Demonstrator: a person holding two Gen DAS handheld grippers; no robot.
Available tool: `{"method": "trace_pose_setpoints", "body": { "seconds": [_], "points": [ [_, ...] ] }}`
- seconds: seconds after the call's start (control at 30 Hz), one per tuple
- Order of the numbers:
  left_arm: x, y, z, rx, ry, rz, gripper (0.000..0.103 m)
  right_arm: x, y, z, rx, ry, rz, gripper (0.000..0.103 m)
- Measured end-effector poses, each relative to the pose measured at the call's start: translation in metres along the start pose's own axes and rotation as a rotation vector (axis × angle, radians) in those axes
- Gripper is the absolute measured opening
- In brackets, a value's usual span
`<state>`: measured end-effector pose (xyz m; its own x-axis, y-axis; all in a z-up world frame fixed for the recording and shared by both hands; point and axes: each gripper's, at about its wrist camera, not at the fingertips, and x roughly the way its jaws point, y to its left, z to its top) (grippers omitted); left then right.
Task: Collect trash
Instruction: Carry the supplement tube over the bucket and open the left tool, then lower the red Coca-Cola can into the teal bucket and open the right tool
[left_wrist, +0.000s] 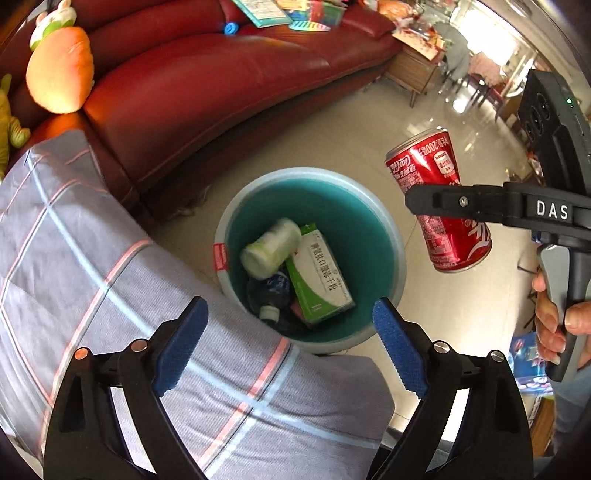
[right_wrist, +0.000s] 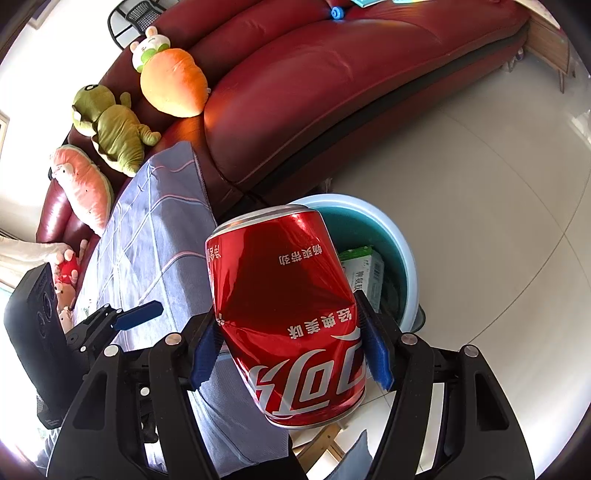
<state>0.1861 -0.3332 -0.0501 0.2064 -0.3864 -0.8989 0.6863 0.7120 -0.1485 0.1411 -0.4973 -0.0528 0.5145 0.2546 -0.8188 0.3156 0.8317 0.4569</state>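
Observation:
A teal bin (left_wrist: 295, 173) with a pale rim stands on the tiled floor beside the sofa. In it lie a white plastic bottle (left_wrist: 271, 247), a green-and-white box (left_wrist: 321, 273) and a dark blue bottle (left_wrist: 273, 295). My left gripper (left_wrist: 290, 306) hangs over the bin's near side, open, with nothing between its blue pads. A dented red cola can (right_wrist: 280, 288) is clamped across its middle by my right gripper (right_wrist: 288, 325). In the left wrist view the can (left_wrist: 436, 162) hangs tilted to the right of the bin, above the floor. The bin (right_wrist: 369, 210) shows just behind the can.
A dark red leather sofa (left_wrist: 221, 92) curves behind the bin. A grey checked cloth (left_wrist: 110, 258) covers a block at the left, close to the bin's rim. Plush toys (right_wrist: 173, 81) sit on the sofa's end. A wooden cabinet (left_wrist: 410, 70) stands farther back on the glossy floor (right_wrist: 480, 184).

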Motion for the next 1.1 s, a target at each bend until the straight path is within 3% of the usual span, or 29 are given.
{"method": "trace_pose_setpoints", "body": {
  "seconds": [0.6,0.7,1.1],
  "points": [
    [-0.019,0.046,-0.028,-0.109,-0.018,-0.019,0.092,0.019,0.022,0.002,-0.045,0.043,-0.047,0.064],
    [-0.022,0.052,-0.03,-0.121,-0.023,-0.023,0.092,0.021,0.024,0.002,-0.038,0.047,-0.054,0.074],
    [-0.052,0.083,-0.058,-0.179,-0.071,-0.005,0.092,0.022,0.062,-0.011,-0.098,0.076,-0.092,0.078]
  ]
}}
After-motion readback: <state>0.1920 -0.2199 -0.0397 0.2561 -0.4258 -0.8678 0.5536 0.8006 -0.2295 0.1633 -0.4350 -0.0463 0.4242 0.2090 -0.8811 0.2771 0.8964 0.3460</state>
